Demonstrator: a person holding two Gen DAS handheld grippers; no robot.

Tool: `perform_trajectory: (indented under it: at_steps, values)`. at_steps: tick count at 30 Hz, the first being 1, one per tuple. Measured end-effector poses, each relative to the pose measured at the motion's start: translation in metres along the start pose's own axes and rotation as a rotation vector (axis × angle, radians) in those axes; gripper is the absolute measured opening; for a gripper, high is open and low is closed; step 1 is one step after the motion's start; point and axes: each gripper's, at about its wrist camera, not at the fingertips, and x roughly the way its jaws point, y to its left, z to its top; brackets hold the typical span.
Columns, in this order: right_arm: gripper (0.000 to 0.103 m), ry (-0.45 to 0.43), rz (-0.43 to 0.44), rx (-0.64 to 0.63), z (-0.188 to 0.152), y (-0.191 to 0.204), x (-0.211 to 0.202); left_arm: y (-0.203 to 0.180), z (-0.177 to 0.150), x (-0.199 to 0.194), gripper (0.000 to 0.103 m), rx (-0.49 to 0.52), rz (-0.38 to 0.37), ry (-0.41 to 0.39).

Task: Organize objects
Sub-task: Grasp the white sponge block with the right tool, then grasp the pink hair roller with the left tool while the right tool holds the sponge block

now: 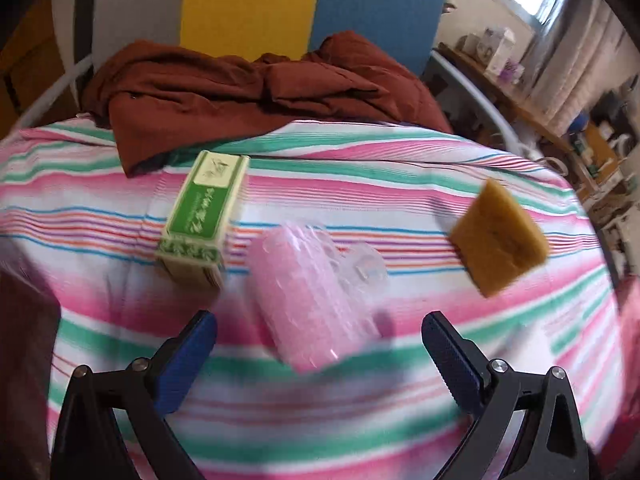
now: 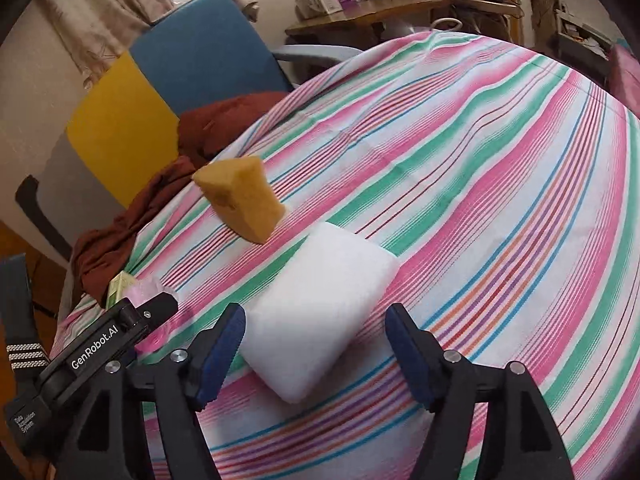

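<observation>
Spreading wide and empty, the left gripper (image 1: 319, 338) is aimed at a pink ribbed plastic piece (image 1: 310, 296) lying just ahead, with a green box (image 1: 202, 216) beside it. The right gripper (image 2: 315, 330), equally wide, is poised before a white foam block (image 2: 320, 308); a yellow sponge (image 2: 240, 204) lies beyond. Nothing is judged gathered yet on the striped cloth (image 2: 500, 184).

A lived-in home room: beyond the pink-and-green striped cloth-covered surface (image 2: 480, 160) stand beige curtains (image 2: 92, 12) and a cluttered wooden desk (image 2: 360, 16).
</observation>
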Motion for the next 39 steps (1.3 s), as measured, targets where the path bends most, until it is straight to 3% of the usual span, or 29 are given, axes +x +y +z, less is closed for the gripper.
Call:
perform_trajectory:
  at_steps: [4,8,10,17,21,25,33,39]
  values:
    - [0.074,-0.02,-0.075,0.029,0.006,0.008,0.01,0.001,-0.001,0.003,0.093,0.063,0.008,-0.065]
    - [0.078,-0.033,-0.2,-0.072,0.006,0.025,0.023,0.0,-0.009,0.003,0.079,0.144,0.03,-0.12]
    - [0.078,-0.036,-0.235,-0.134,0.004,0.031,0.028,0.002,-0.01,-0.001,0.058,0.158,0.016,-0.135]
    - [0.064,-0.092,-0.123,-0.204,-0.013,0.022,0.015,0.026,-0.025,-0.019,0.057,0.114,-0.106,-0.168]
    - [0.062,-0.13,-0.05,-0.162,-0.023,0.011,-0.002,0.035,-0.034,-0.027,0.057,0.071,-0.139,-0.192]
    - [0.062,-0.209,0.013,-0.13,-0.029,0.005,-0.014,0.041,-0.047,-0.046,0.057,0.058,-0.138,-0.267]
    - [0.062,-0.305,0.028,-0.135,-0.034,0.008,-0.026,0.02,-0.078,-0.087,0.057,0.227,-0.112,-0.461]
    - [0.062,-0.313,0.04,-0.091,-0.037,-0.005,-0.031,0.024,-0.083,-0.095,0.057,0.242,-0.134,-0.48]
